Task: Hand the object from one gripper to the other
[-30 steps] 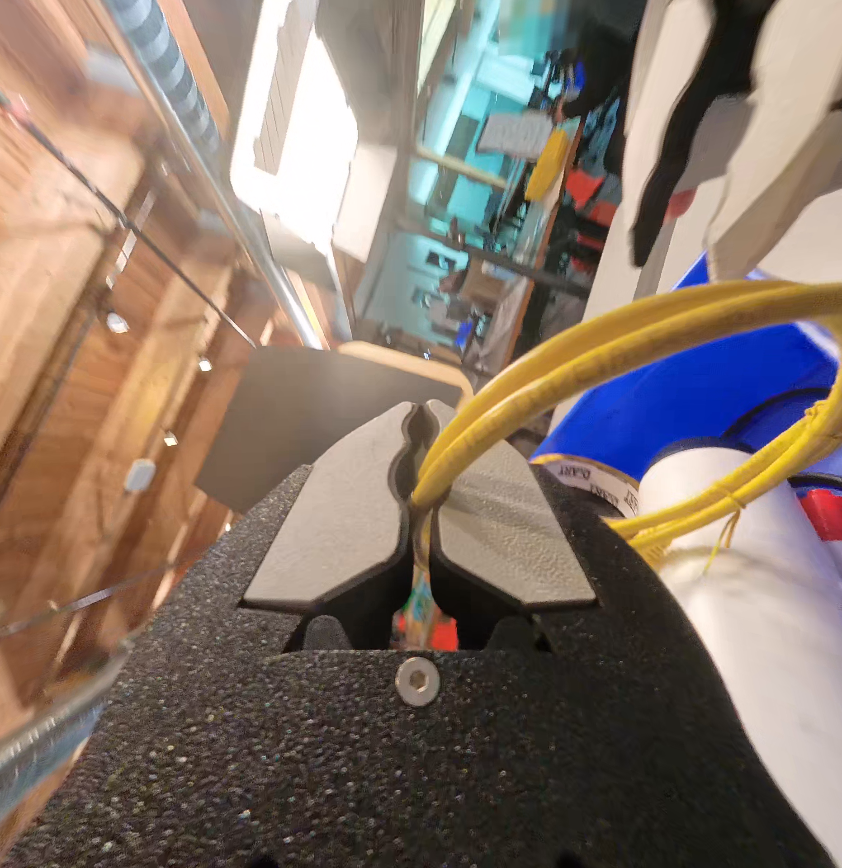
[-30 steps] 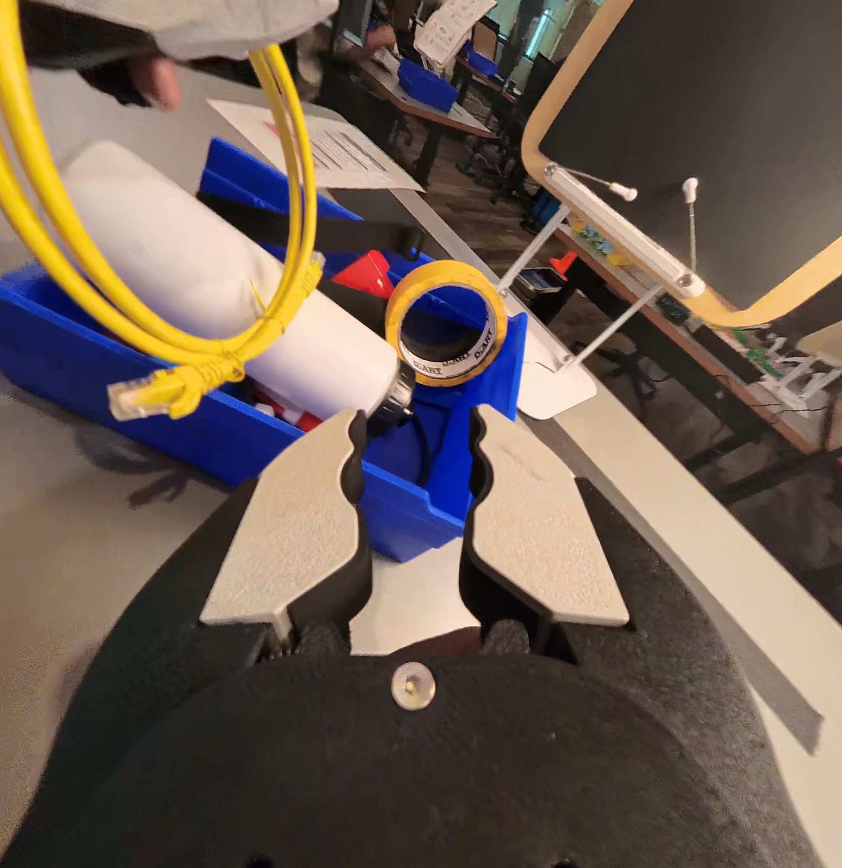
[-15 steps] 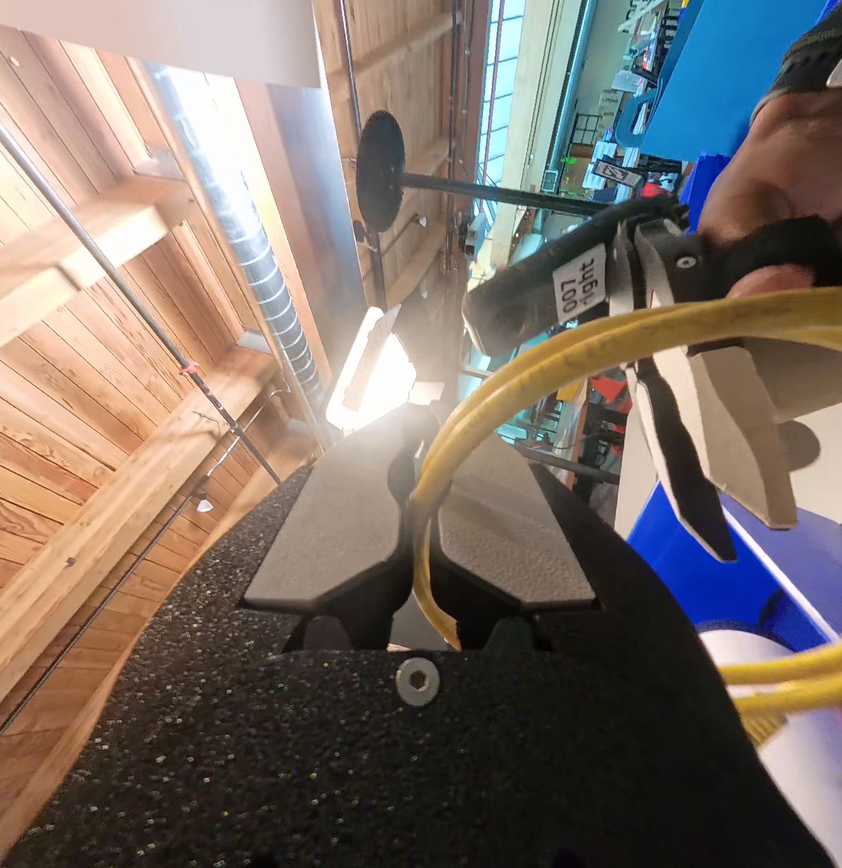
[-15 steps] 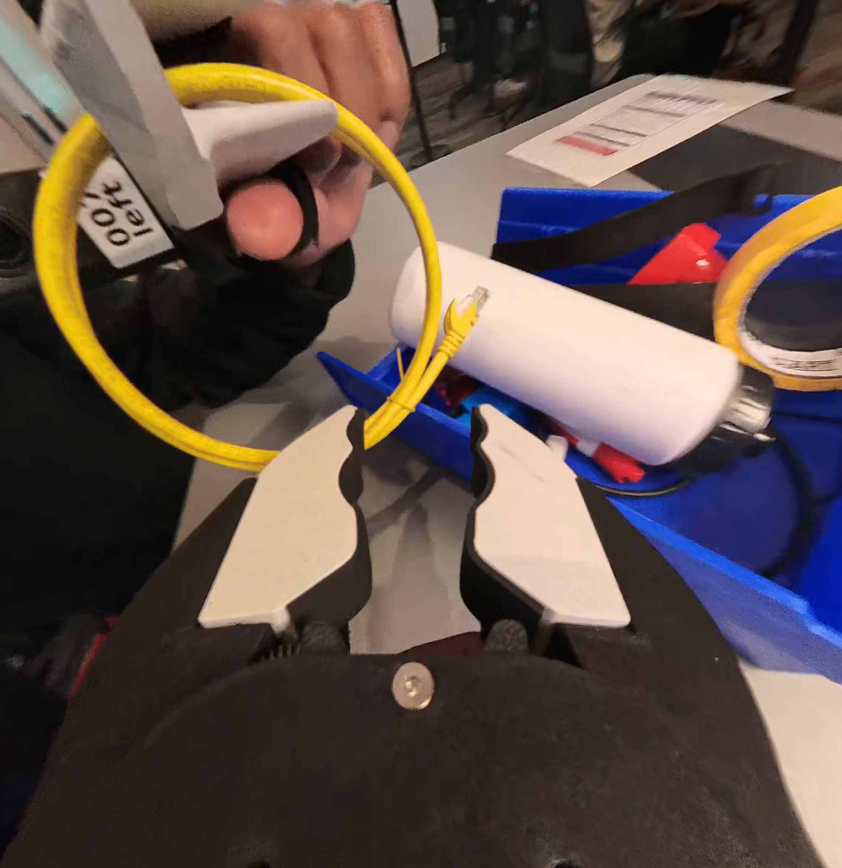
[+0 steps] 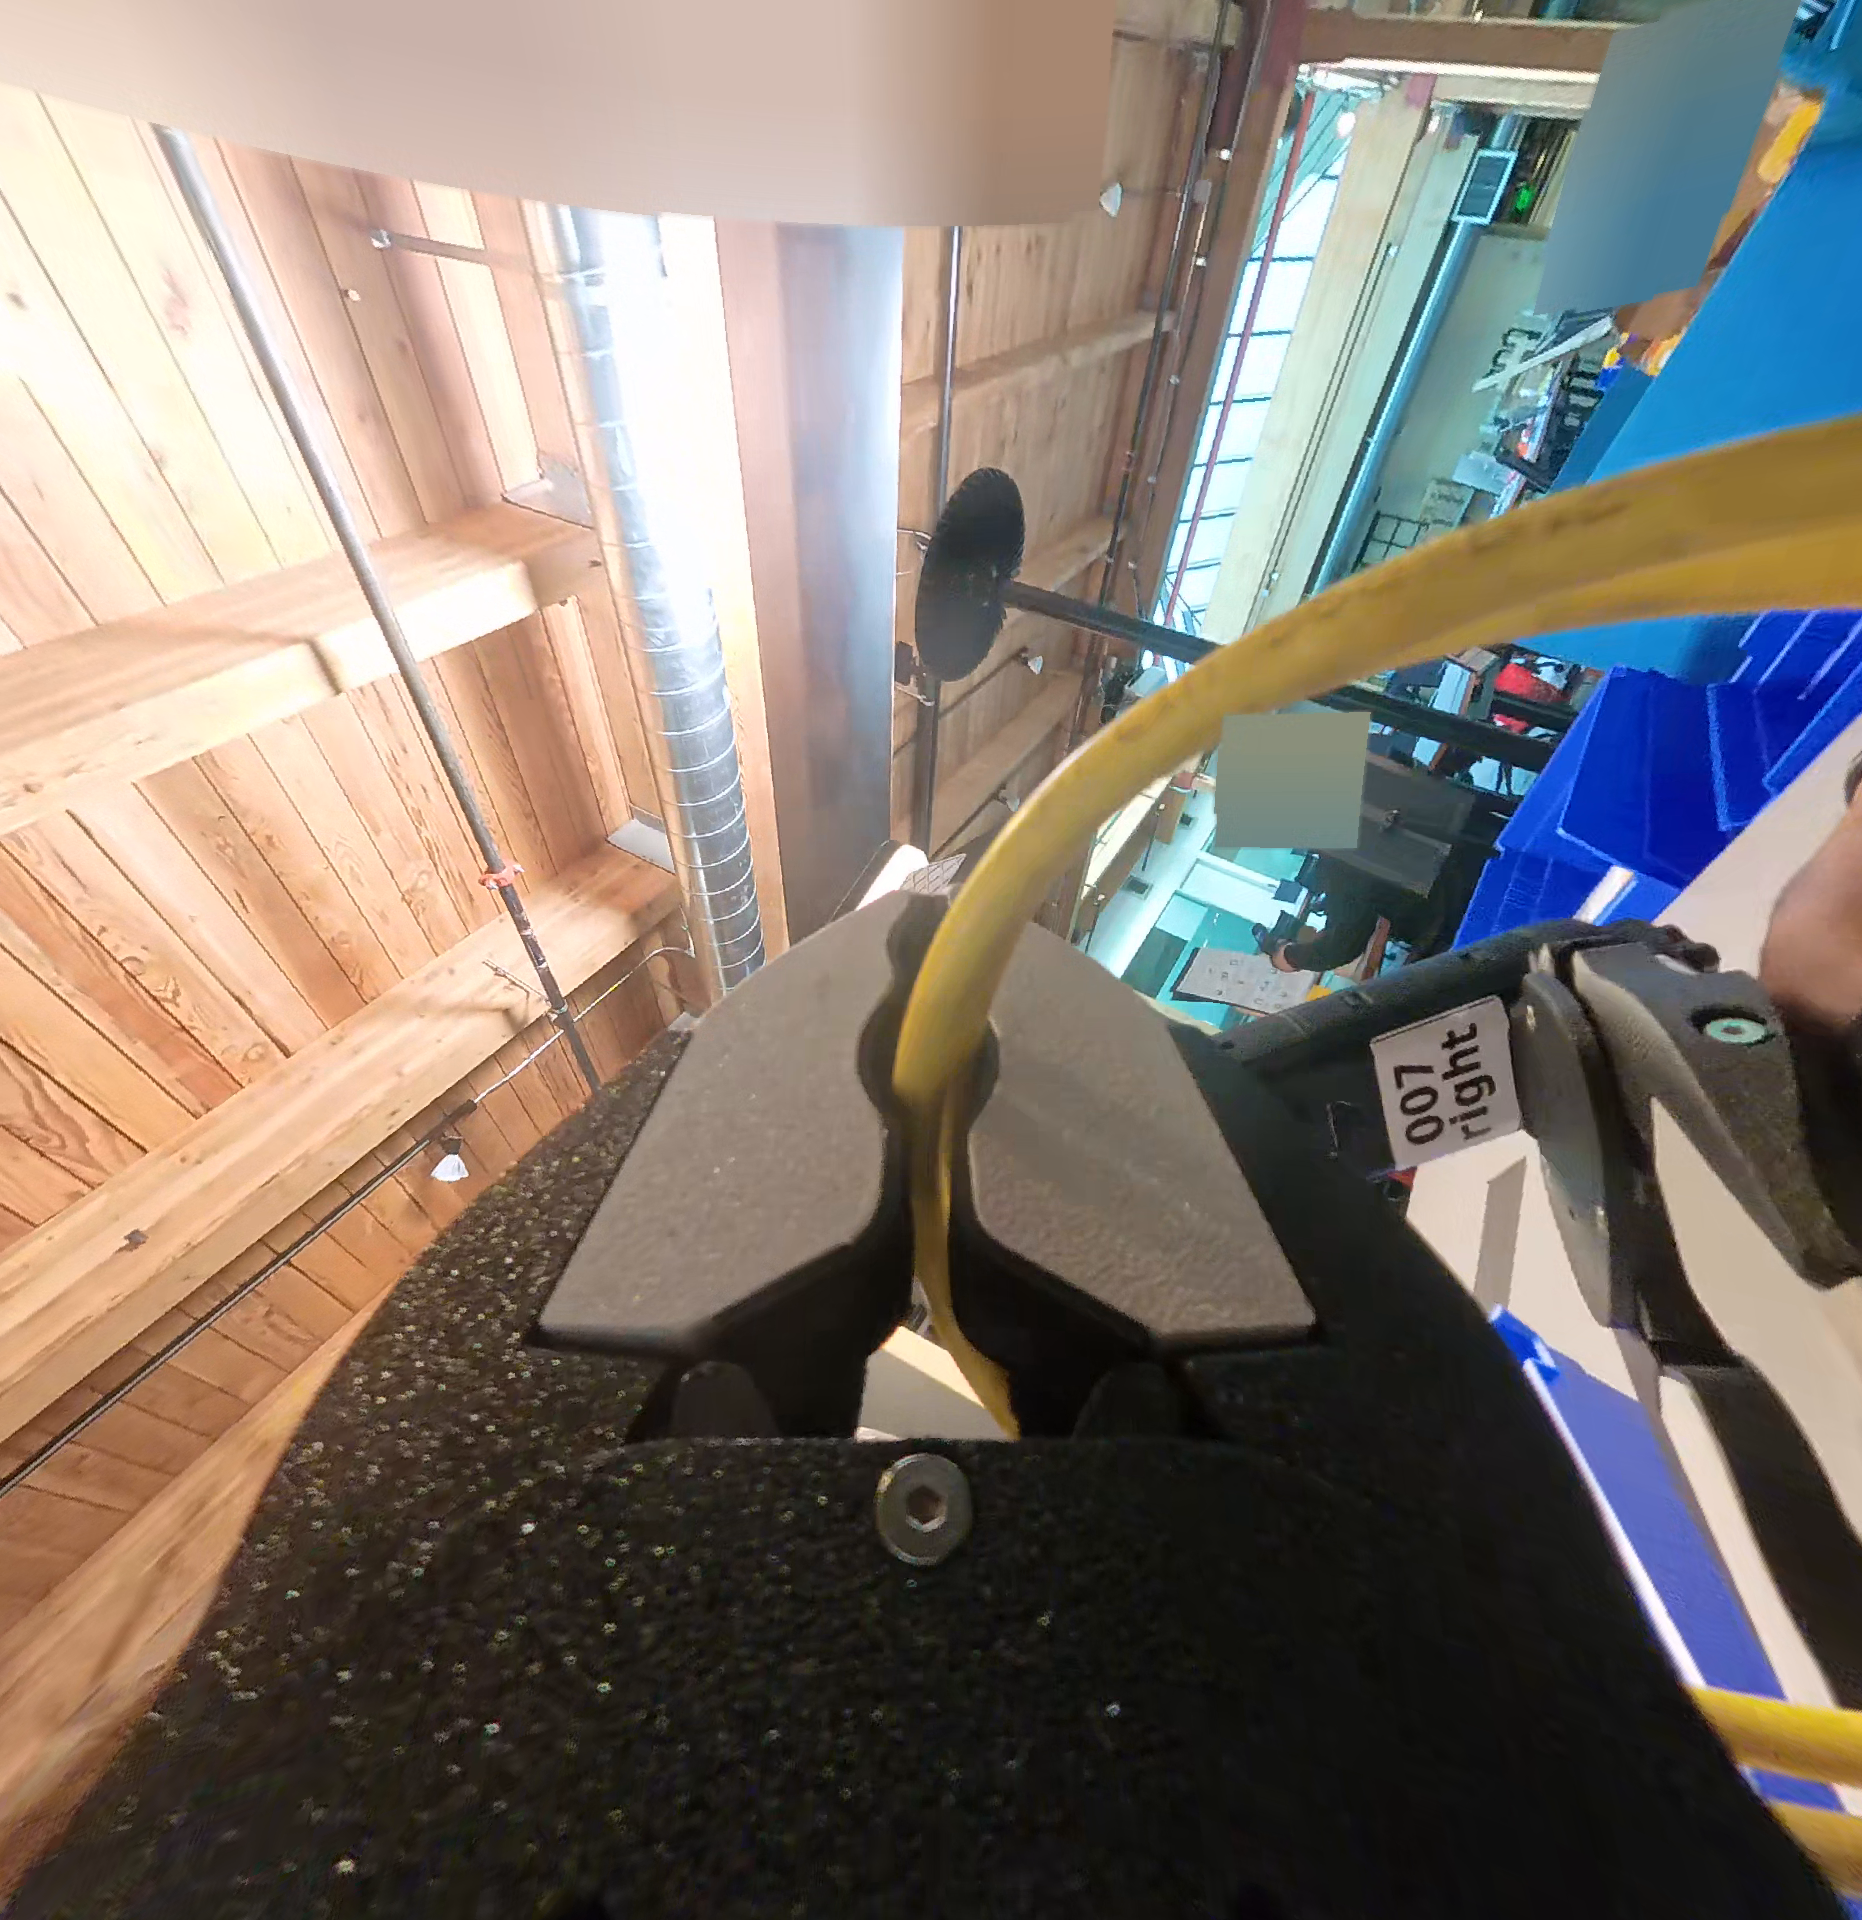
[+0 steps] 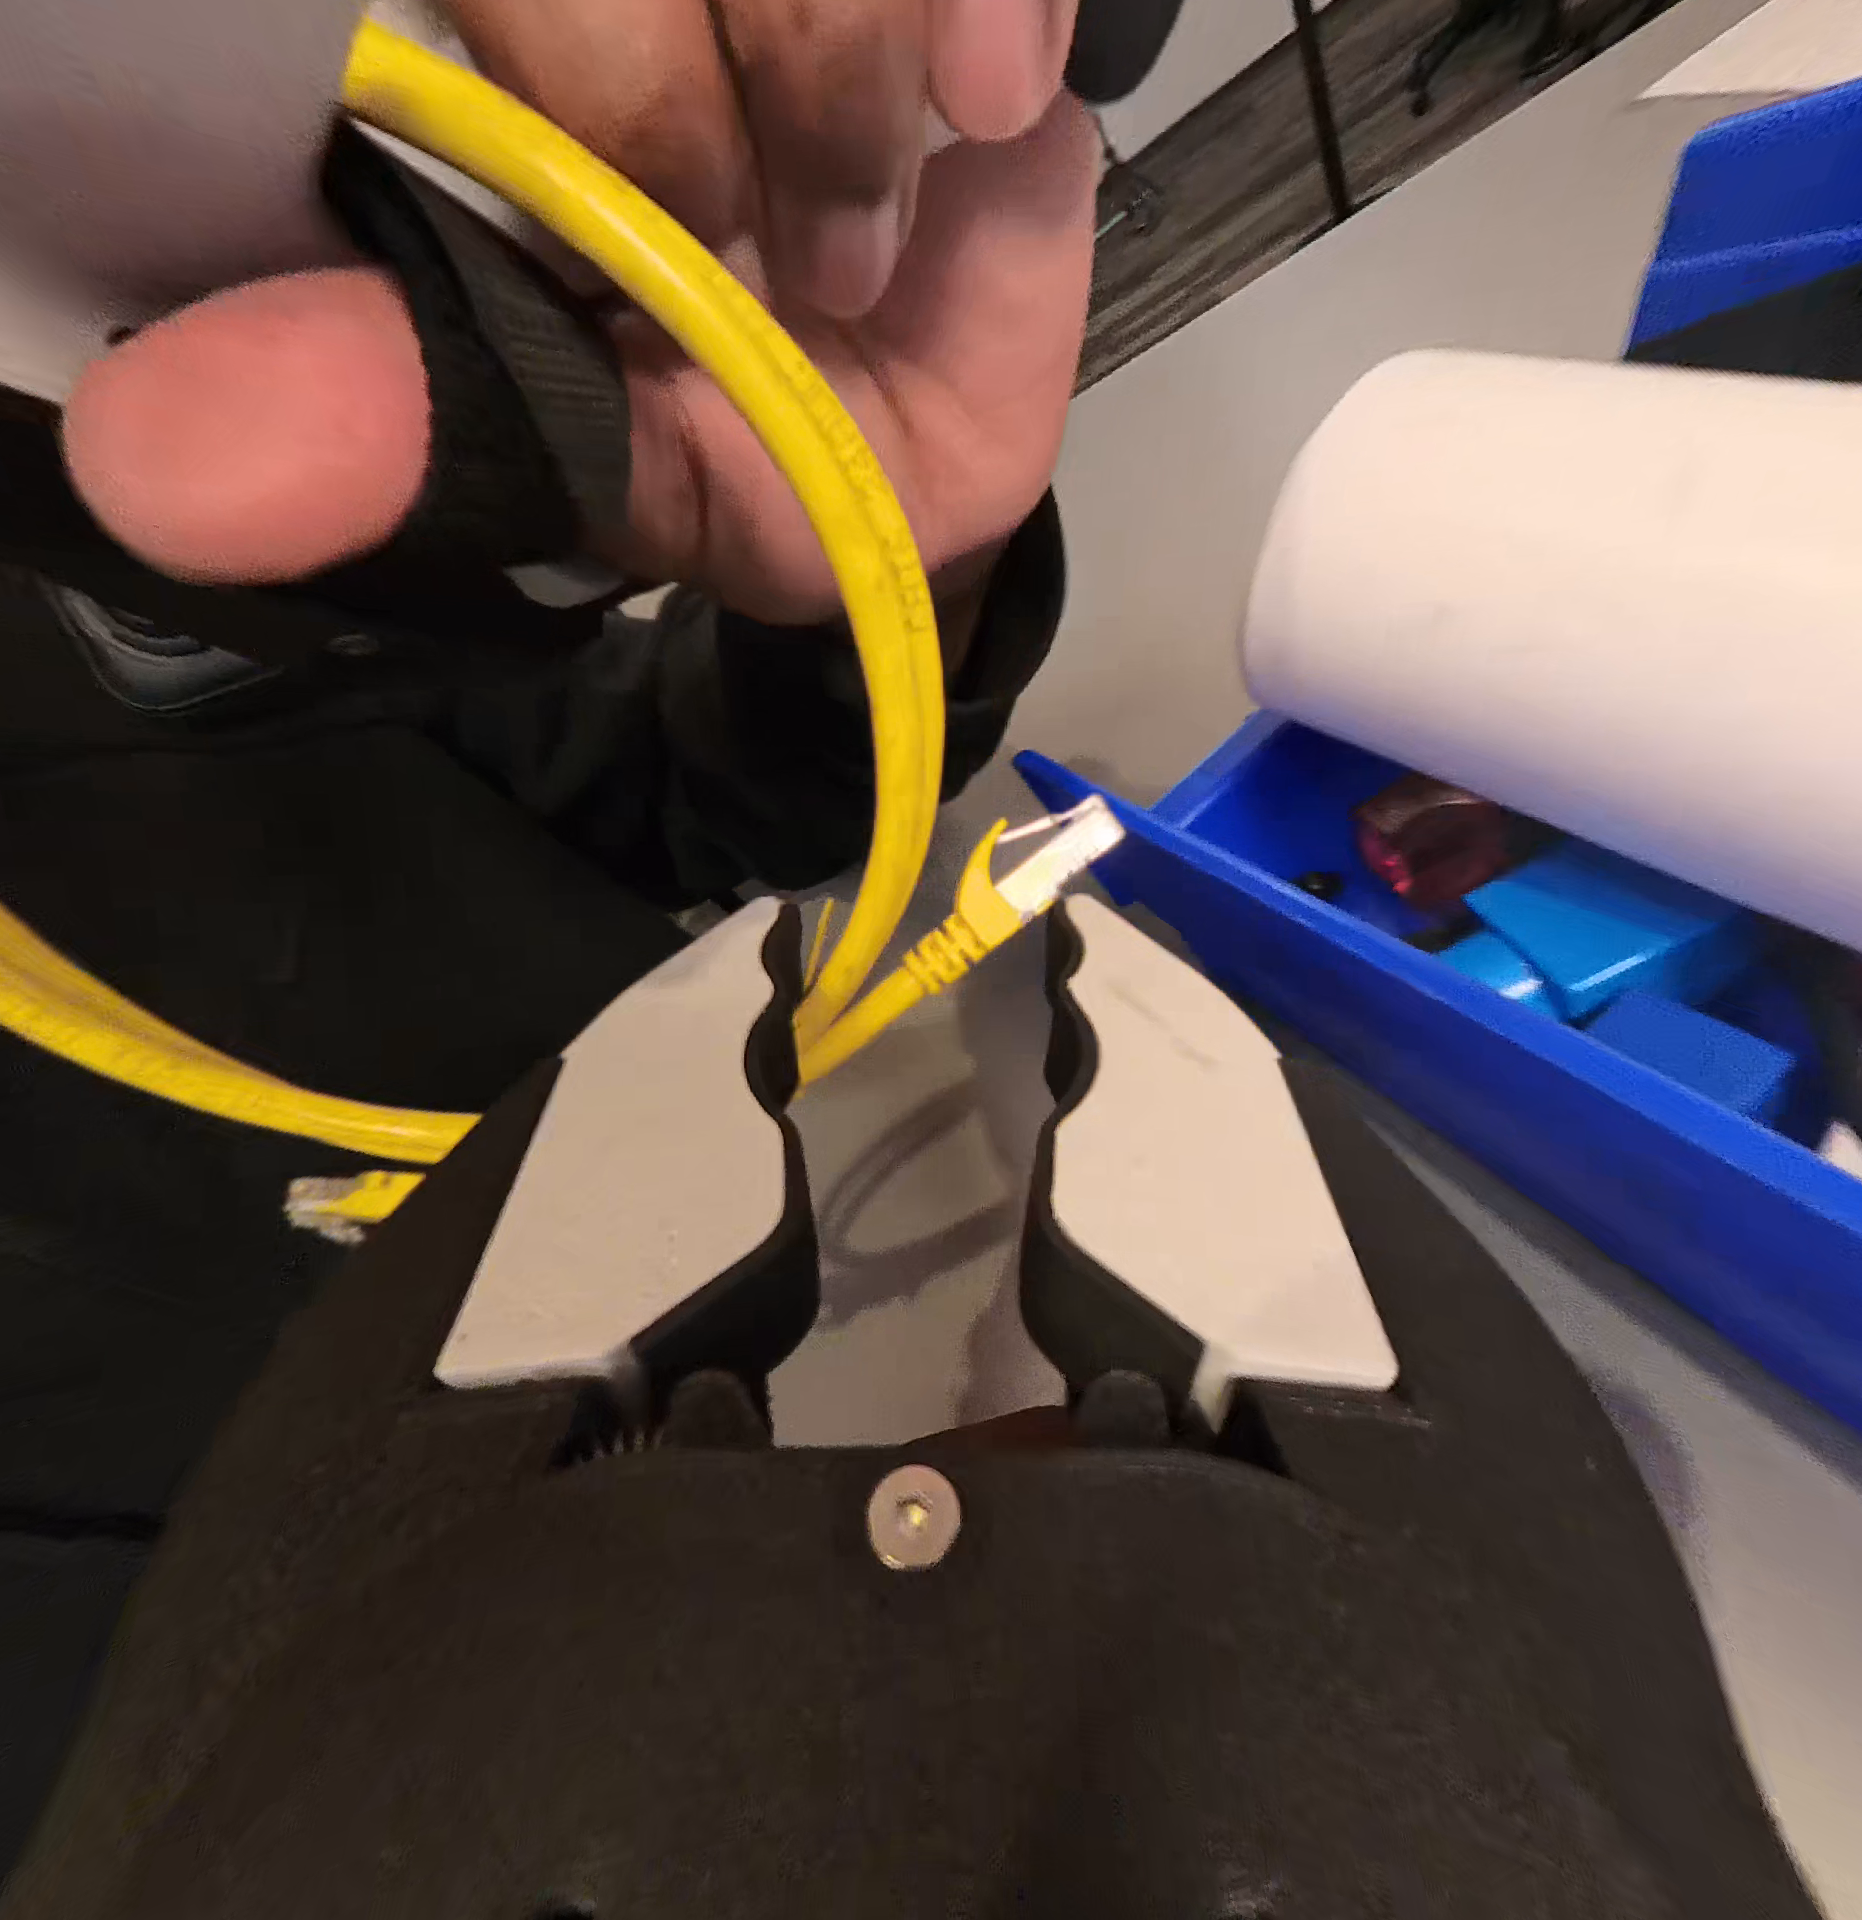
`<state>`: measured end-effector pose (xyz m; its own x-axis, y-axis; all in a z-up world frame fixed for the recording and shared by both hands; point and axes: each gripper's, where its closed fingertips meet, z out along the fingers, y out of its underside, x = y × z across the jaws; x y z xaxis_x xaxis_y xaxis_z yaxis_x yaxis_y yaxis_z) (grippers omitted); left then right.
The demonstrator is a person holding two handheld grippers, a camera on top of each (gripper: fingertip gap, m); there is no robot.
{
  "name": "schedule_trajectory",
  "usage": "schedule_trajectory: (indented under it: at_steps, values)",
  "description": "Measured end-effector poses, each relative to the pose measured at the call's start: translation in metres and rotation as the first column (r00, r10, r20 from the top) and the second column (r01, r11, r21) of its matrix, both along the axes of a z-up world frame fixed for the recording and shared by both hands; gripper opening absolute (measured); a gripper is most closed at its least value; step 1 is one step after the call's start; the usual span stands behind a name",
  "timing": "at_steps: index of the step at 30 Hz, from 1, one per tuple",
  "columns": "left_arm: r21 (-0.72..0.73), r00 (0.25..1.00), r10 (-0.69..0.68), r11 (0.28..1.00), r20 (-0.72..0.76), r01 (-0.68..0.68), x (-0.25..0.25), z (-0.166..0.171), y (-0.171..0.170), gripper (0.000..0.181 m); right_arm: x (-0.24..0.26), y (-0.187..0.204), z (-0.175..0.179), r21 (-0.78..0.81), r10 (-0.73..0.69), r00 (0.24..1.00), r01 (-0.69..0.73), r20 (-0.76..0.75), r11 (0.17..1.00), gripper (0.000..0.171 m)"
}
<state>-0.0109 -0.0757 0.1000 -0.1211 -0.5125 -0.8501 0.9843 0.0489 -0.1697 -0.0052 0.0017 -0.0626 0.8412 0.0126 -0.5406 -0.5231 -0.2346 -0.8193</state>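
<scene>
A coiled yellow network cable (image 5: 1020, 831) is clamped in my left gripper (image 5: 937, 935), which is shut on it and tilted up toward the ceiling. The right gripper's body (image 5: 1633, 1091) shows at the right of that view. In the right wrist view the cable loop (image 6: 885, 623) passes between the open fingers of my right gripper (image 6: 916, 935), lying against the left finger (image 6: 646, 1164). One clear plug (image 6: 1052, 852) points up between the fingertips; another plug (image 6: 345, 1200) hangs at the left. The hand (image 6: 698, 312) holding the left gripper is just behind the loop.
A blue bin (image 6: 1426, 1039) on the grey table (image 6: 1322, 364) lies to the right, holding a white cylinder (image 6: 1581, 603) and small blue and red parts (image 6: 1592, 935). Stacked blue bins (image 5: 1654, 769) show far off. Wooden ceiling beams (image 5: 283, 727) fill the left wrist view. My right fingertips sit around 15 centimeters from my left ones.
My right gripper has moved in so the cable loop now sits between its open fingers. My left gripper has tilted further up, still shut on the cable.
</scene>
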Motion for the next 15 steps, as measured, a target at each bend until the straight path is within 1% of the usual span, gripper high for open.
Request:
schedule_trajectory:
  at_steps: [2, 4, 5, 7, 10, 12, 13, 15]
  values:
    - [0.034, 1.0, 0.009, 0.999, 0.001, -0.009, 0.001, -0.005, -0.003, 0.001, 0.001, 0.0, -0.001, -0.006, -0.009, 1.0, 0.009, 0.015, 1.0, 0.033]
    - [0.079, 1.0, 0.013, 0.997, -0.022, -0.011, 0.007, -0.012, -0.005, 0.001, 0.018, -0.008, -0.001, -0.033, -0.095, 0.993, 0.097, 0.07, 0.995, 0.026]
    - [0.1, 0.998, 0.009, 0.995, -0.059, -0.003, 0.01, -0.014, -0.006, 0.007, 0.031, -0.015, 0.001, -0.036, -0.156, 0.982, 0.16, 0.103, 0.986, 0.024]
    - [0.159, 0.988, 0.017, 0.987, -0.154, 0.008, 0.022, -0.021, -0.01, 0.031, 0.059, -0.035, 0.007, -0.037, -0.288, 0.935, 0.302, 0.208, 0.953, 0.021]
    - [0.279, 0.953, 0.099, 0.96, -0.287, -0.015, 0.045, -0.038, -0.016, 0.057, 0.095, -0.074, 0.031, 0.058, -0.473, 0.808, 0.485, 0.351, 0.872, 0.017]
    - [0.34, 0.909, 0.152, 0.94, -0.387, -0.012, 0.061, -0.049, -0.016, 0.069, 0.113, -0.101, 0.047, 0.133, -0.574, 0.69, 0.582, 0.441, 0.802, 0.015]
    - [0.359, 0.879, 0.184, 0.933, -0.441, -0.016, 0.07, -0.053, -0.015, 0.075, 0.12, -0.114, 0.053, 0.163, -0.615, 0.628, 0.624, 0.477, 0.764, 0.015]
    - [0.377, 0.793, 0.232, 0.926, -0.563, -0.004, 0.087, -0.063, -0.011, 0.079, 0.128, -0.134, 0.063, 0.221, -0.674, 0.529, 0.677, 0.515, 0.701, 0.015]
